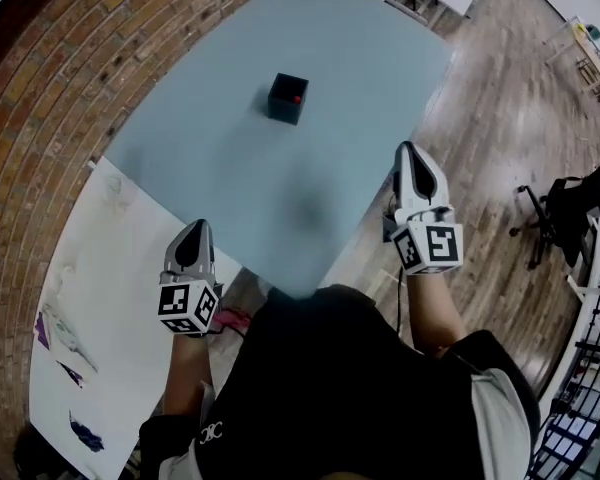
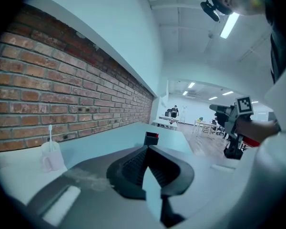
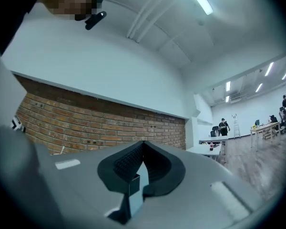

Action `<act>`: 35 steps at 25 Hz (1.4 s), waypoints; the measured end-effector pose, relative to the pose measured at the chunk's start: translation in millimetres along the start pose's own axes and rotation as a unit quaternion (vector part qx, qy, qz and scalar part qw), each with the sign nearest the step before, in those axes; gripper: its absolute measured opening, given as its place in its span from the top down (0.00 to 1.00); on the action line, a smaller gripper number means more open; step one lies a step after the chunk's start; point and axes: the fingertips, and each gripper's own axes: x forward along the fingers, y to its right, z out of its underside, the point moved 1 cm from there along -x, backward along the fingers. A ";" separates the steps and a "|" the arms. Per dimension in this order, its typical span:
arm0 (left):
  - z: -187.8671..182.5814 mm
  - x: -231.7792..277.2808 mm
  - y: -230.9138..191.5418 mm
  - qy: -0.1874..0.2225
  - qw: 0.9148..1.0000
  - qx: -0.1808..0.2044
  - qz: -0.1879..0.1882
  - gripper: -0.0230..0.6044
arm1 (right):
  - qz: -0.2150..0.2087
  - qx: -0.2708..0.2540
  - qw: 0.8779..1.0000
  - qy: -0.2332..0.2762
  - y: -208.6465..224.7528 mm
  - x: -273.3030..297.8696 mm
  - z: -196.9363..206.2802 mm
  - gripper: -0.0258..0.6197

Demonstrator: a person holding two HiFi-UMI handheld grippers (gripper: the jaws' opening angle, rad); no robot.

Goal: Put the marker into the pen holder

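Dark-shirted, the person [image 1: 330, 388] fills the bottom of the frame, holding one gripper in each hand. At lower left the left gripper [image 1: 194, 230] has its fingers [image 2: 131, 168] pressed together on nothing. At centre right the right gripper [image 1: 410, 153] is likewise closed and empty. Near the top, on the blue bench [image 1: 360, 58], stands the dark pen holder [image 1: 283, 99] with the red-tipped marker [image 1: 297, 99] inside it.
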 end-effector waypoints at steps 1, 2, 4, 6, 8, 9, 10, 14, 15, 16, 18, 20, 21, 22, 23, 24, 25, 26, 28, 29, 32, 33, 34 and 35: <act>-2.0 1.9 5.5 0.000 1.000 0.005 0.002 0.95 | -0.004 -0.004 1.000 -0.006 2.5 -7.5 3.9 0.95; -3.7 3.8 11.2 0.000 1.000 0.009 0.003 0.95 | -0.010 -0.006 1.000 -0.011 5.0 -13.4 8.1 0.95; -5.9 7.2 23.3 0.001 1.000 0.016 0.005 0.95 | -0.018 -0.005 1.000 -0.021 12.2 -21.0 16.2 0.95; -7.2 9.2 36.1 0.001 1.000 0.019 0.004 0.95 | -0.023 0.004 0.999 -0.026 19.9 -25.1 22.0 0.95; -7.7 9.5 49.0 -0.001 1.000 0.020 0.002 0.95 | -0.033 0.016 0.999 -0.029 24.9 -27.4 25.8 0.95; -7.3 9.2 55.6 -0.003 1.000 0.020 0.002 0.95 | -0.041 0.019 0.999 -0.030 26.1 -28.3 27.3 0.95; -6.2 8.7 62.1 -0.005 1.000 0.020 0.001 0.95 | -0.050 0.022 0.998 -0.031 26.7 -29.5 29.0 0.95; -1.7 6.7 83.9 -0.013 0.999 0.034 0.004 0.95 | -0.073 0.031 0.996 -0.046 27.6 -35.7 38.4 0.95; -1.7 7.2 87.5 -0.014 0.999 0.039 0.004 0.95 | -0.074 0.038 0.995 -0.050 28.4 -36.4 40.7 0.95; -1.6 7.8 90.6 -0.015 0.999 0.043 0.005 0.95 | -0.075 0.047 0.995 -0.051 29.7 -37.3 42.3 0.95; -0.2 9.1 96.3 -0.018 0.998 0.052 0.007 0.95 | -0.072 0.060 0.994 -0.051 32.7 -40.8 43.1 0.95; 1.1 10.3 101.7 -0.021 0.998 0.059 0.008 0.95 | -0.069 0.063 0.994 -0.053 35.6 -45.1 43.4 0.95; 1.7 10.8 103.8 -0.022 0.998 0.060 0.009 0.95 | -0.068 0.061 0.994 -0.054 36.9 -47.1 44.3 0.95; 2.1 11.4 105.5 -0.022 0.998 0.060 0.010 0.95 | -0.068 0.059 0.994 -0.056 38.1 -49.0 45.4 0.95; 2.6 12.0 106.9 -0.023 0.998 0.060 0.012 0.95 | -0.068 0.055 0.994 -0.059 39.2 -50.8 46.6 0.95; 3.2 12.5 108.3 -0.024 0.998 0.061 0.014 0.95 | -0.068 0.053 0.994 -0.061 40.2 -52.8 47.5 0.95; 3.8 13.1 109.9 -0.025 0.998 0.062 0.016 0.95 | -0.067 0.052 0.994 -0.065 40.9 -54.7 48.0 0.95; 4.2 13.6 111.5 -0.026 0.997 0.065 0.017 0.95 | -0.067 0.052 0.994 -0.068 41.5 -56.3 48.7 0.95; 4.0 14.6 113.5 -0.028 0.997 0.069 0.019 0.95 | -0.067 0.052 0.994 -0.075 42.0 -57.5 51.5 0.95; 3.8 14.6 114.1 -0.028 0.997 0.071 0.019 0.95 | -0.068 0.053 0.993 -0.077 41.9 -57.5 53.7 0.95; 4.3 12.1 115.7 -0.027 0.996 0.078 0.019 0.95 | -0.074 0.052 0.993 -0.078 40.5 -58.4 60.4 0.95; 4.6 11.6 115.9 -0.027 0.996 0.080 0.019 0.95 | -0.076 0.053 0.992 -0.080 39.6 -58.8 61.7 0.95; 5.0 11.2 115.7 -0.027 0.996 0.081 0.019 0.95 | -0.076 0.054 0.992 -0.082 38.6 -58.9 62.5 0.95; 5.3 11.0 115.1 -0.027 0.996 0.081 0.019 0.95 | -0.077 0.056 0.992 -0.083 37.5 -58.4 63.0 0.95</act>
